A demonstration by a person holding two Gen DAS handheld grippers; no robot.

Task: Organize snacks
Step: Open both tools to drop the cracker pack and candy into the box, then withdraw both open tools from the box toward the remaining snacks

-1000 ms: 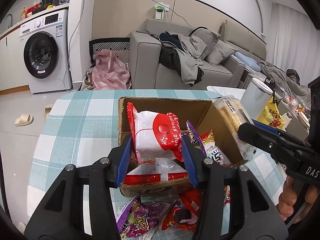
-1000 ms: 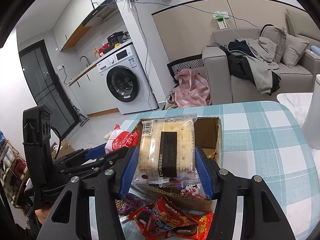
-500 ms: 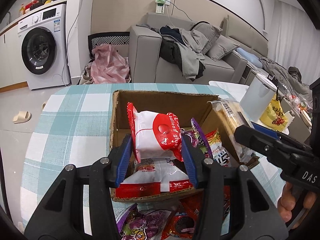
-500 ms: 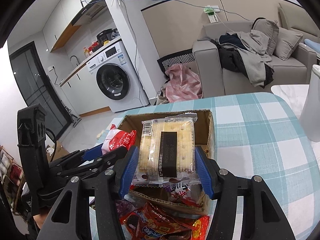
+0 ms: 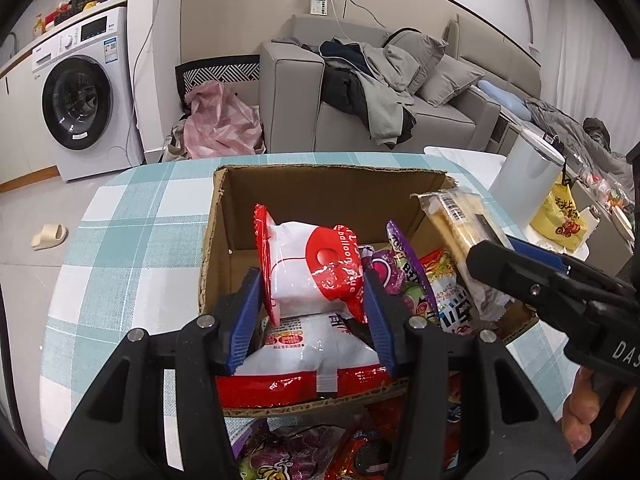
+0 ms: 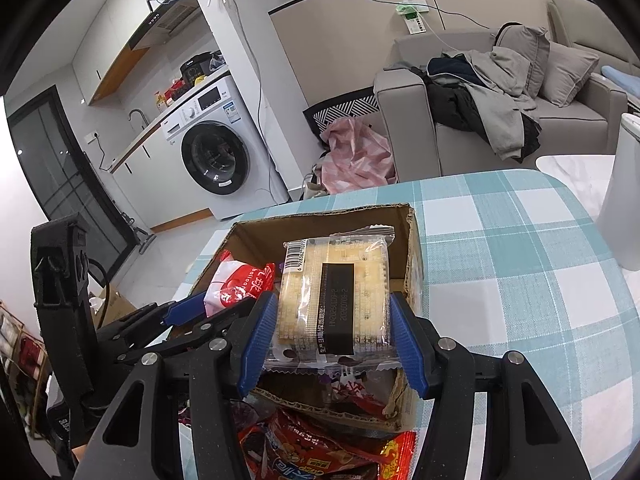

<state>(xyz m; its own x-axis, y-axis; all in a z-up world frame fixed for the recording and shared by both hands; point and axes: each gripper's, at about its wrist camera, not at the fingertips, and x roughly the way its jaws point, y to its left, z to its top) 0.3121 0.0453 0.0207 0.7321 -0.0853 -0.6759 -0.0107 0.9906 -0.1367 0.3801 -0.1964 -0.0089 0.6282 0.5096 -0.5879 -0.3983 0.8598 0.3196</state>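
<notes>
An open cardboard box [image 5: 332, 196] [image 6: 320, 228] stands on a teal-checked tablecloth [image 5: 132, 240] and holds several snack packs. My left gripper [image 5: 314, 312] is shut on a white-and-red snack bag [image 5: 304, 276] and holds it over the box's near-left part. My right gripper [image 6: 334, 334] is shut on a clear pack of pale crackers with a black label [image 6: 340, 304], held over the box's right side; this pack also shows in the left wrist view [image 5: 460, 240]. The red-and-white bag also shows in the right wrist view [image 6: 236, 284].
Loose snack packs, purple [image 5: 280, 456] and red [image 6: 320, 452], lie on the table in front of the box. A white cylindrical container [image 5: 524, 172] and a yellow bag [image 5: 560, 220] stand at the right. A sofa [image 5: 360, 100] and washing machine [image 5: 80, 96] are behind the table.
Both grippers have moved forward over the box with their packs still held. The box now sits closer and lower in both views.
</notes>
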